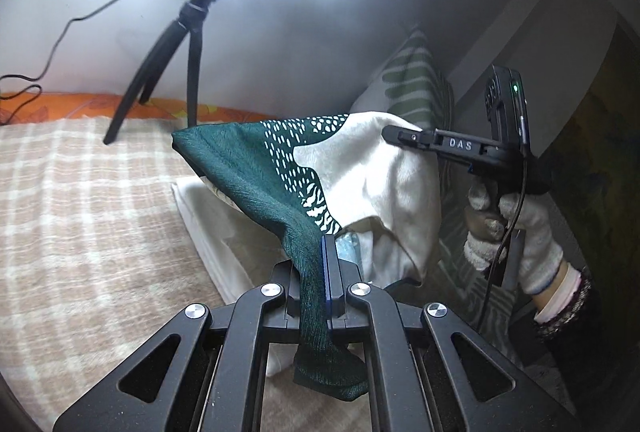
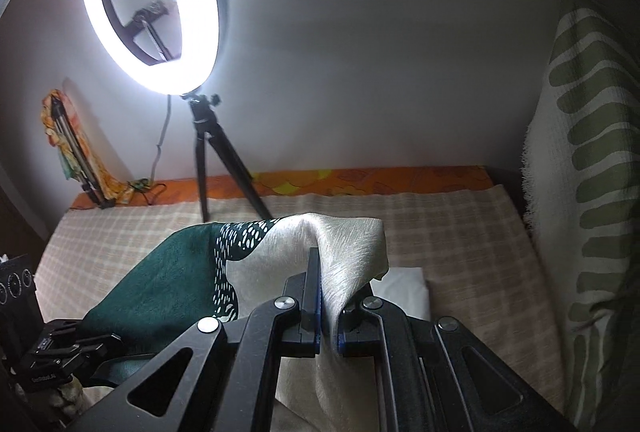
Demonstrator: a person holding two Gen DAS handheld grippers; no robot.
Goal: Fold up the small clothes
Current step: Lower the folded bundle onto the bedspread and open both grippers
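Left gripper (image 1: 326, 272) is clamping the cloth's (image 1: 256, 168) green end, right gripper (image 2: 322, 296) is clamping its cream end; cloth is hanging between them above the bed (image 2: 440, 228).

A bed (image 2: 460, 228) carries everything — its top is covered by a beige and cream checked blanket (image 1: 80, 200). Along the bed's far edge, against the wall, a strip of orange patterned sheet (image 2: 380, 180) shows beyond the blanket. A black tripod (image 2: 216, 172) stands on the blanket near that far edge. A folded white cloth (image 2: 404, 290) lies flat on the blanket — toward the bed's near side. A green-striped pillow (image 2: 592, 160) leans at the bed's right edge.
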